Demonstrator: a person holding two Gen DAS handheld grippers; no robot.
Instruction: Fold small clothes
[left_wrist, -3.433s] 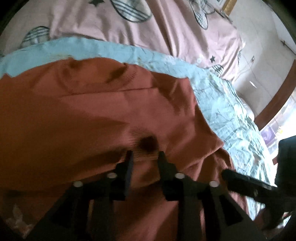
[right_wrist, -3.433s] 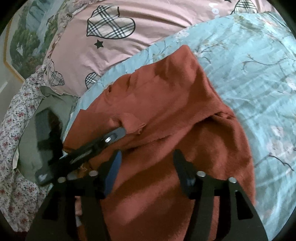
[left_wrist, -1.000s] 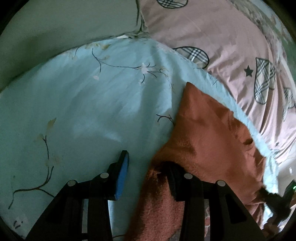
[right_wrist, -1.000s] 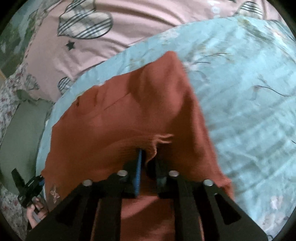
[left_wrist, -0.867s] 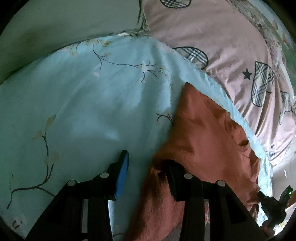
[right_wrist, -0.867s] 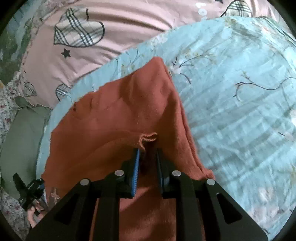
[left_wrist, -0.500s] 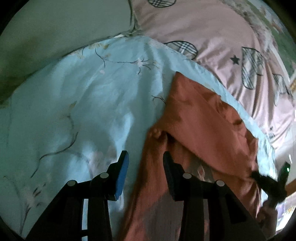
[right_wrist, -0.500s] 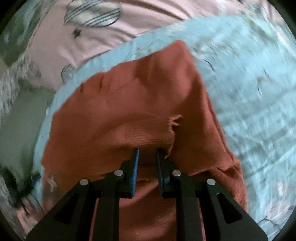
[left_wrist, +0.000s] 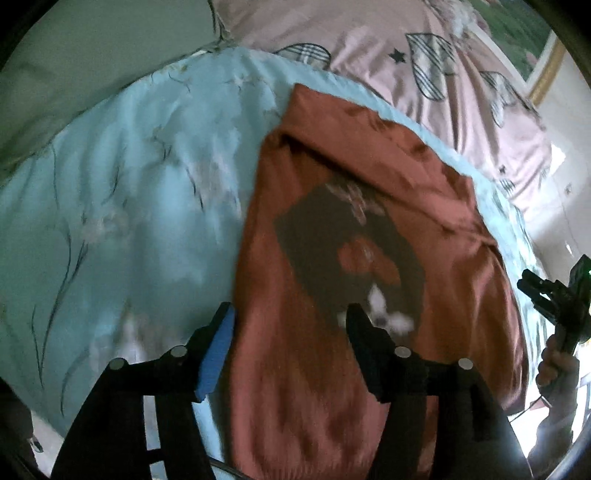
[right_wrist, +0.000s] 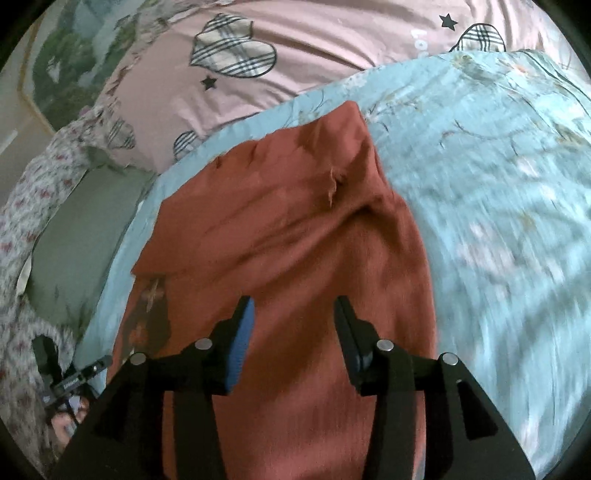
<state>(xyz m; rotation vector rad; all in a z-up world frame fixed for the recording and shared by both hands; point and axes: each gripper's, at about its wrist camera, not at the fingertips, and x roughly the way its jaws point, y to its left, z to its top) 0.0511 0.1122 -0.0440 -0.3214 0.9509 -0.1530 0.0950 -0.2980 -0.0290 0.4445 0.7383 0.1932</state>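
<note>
- Rust sweater (left_wrist: 332, 258) lies lengthwise on the blue floral bedspread (left_wrist: 129, 184), top end near the pink pillow edge of the bed; both sleeves look folded in.
- Left gripper (left_wrist: 290, 325): fingers wide, holding nothing, over the lower body.
- Right gripper (right_wrist: 293, 321): fingers wide, empty.
- Judged step: between folds; next calls for gripping the hem and carrying it toward the collar.
- Dark chest patch (left_wrist: 351, 254) bears a blurred motif; no writing legible.

Sweater (right_wrist: 295, 229) on quilt (right_wrist: 498, 184)
</note>
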